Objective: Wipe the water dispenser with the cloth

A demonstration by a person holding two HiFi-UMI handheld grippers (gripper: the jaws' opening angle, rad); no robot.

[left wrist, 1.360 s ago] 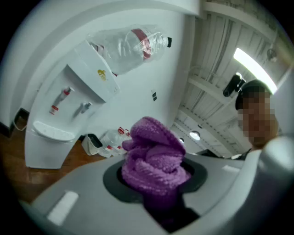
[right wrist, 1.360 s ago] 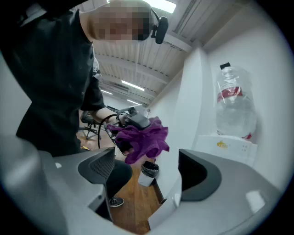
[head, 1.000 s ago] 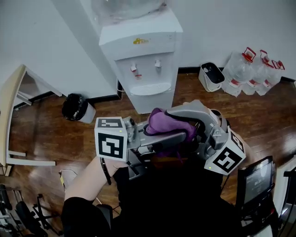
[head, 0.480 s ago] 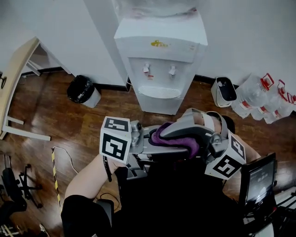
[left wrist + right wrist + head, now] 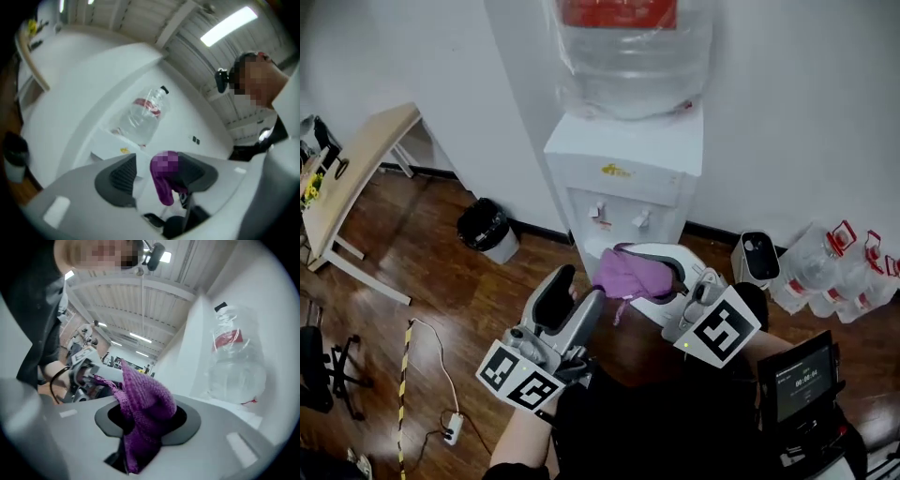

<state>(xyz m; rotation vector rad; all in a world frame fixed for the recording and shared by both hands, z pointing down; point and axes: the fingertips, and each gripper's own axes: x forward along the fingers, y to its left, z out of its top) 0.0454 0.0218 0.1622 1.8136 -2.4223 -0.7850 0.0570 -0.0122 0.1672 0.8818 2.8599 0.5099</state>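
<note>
Well, at the far left a pale wooden table stands against the white wall. A black bin sits on the wooden floor to its right, and nearer, a cable runs to a power strip. The left gripper comes up from the person's sleeve and points toward the wall. Its jaws are wide apart and have just been opening. Nothing is pressed between them, and the purple cloth hangs just past their tips to the right.

The white water dispenser stands against the wall in the middle. It carries a big clear bottle upside down on top and two small taps on its front. The cloth is held in front of the dispenser, below the taps, over the drip tray. I cannot tell whether it touches the cabinet.

The right gripper reaches in from the right with the cloth bunched between its dark pads. Its jaws have just been closing and now clamp the cloth, with a loose end drooping below them.

Further right a small white bin stands by the skirting, and beyond it a cluster of empty water jugs with red handles. Near the person's right side a dark screen glows faintly.
</note>
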